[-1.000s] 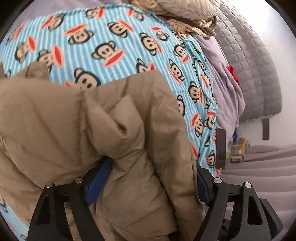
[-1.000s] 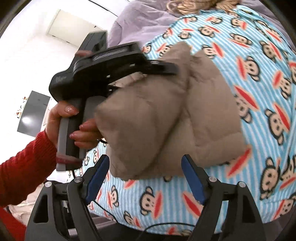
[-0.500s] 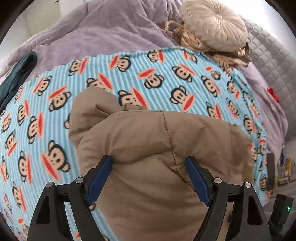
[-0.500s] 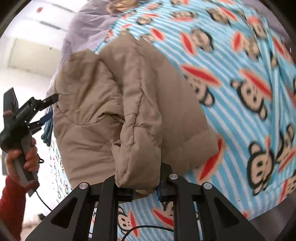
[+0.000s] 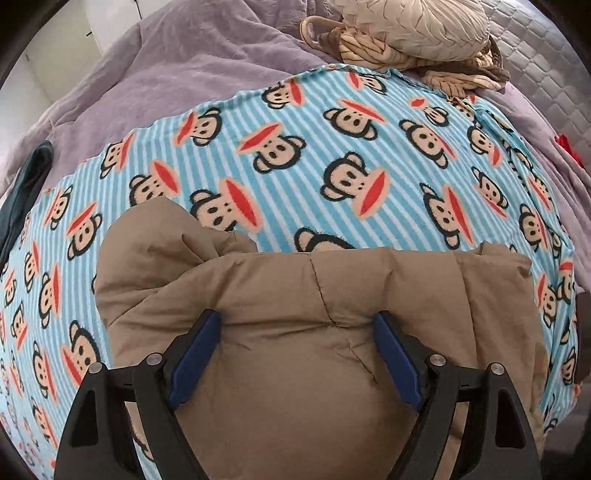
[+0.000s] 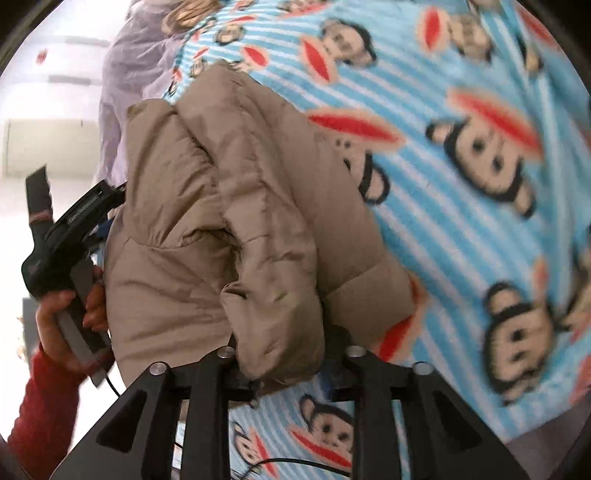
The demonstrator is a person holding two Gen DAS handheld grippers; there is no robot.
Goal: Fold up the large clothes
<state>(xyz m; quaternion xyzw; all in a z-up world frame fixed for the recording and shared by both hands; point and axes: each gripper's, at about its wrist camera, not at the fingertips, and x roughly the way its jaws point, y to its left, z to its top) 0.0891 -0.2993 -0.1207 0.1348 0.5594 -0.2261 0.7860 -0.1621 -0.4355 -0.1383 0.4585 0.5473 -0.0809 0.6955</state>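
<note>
A: Where does the folding stand?

B: The tan puffer jacket lies bunched on the monkey-print blanket that covers the bed, folded over on itself into a thick bundle. It looks like a late fold, with the halves already stacked and the bundle being settled onto the blanket.

A: And the left gripper?

B: Its blue-padded fingers stand wide apart astride the top layer of the jacket. The padding bulges up between them, but whether the pads press it or only rest beside it cannot be told from the left wrist view.

A: The right gripper?

B: It has the jacket's rolled end, probably a sleeve or hem, between its fingers, which are spreading at this moment. The cloth fills the gap and seems to be touching both sides. In that same view, the person's hand in a red sleeve holds the left tool at the bundle's far edge.

A: What does the next move call for?

B: Probably letting the rolled end drop fully, then drawing the right tool clear without dragging the layers. The fill is springy, so the bundle may want a press from above to stay flat. A purple quilt and a cream cushion lie beyond, well apart.
</note>
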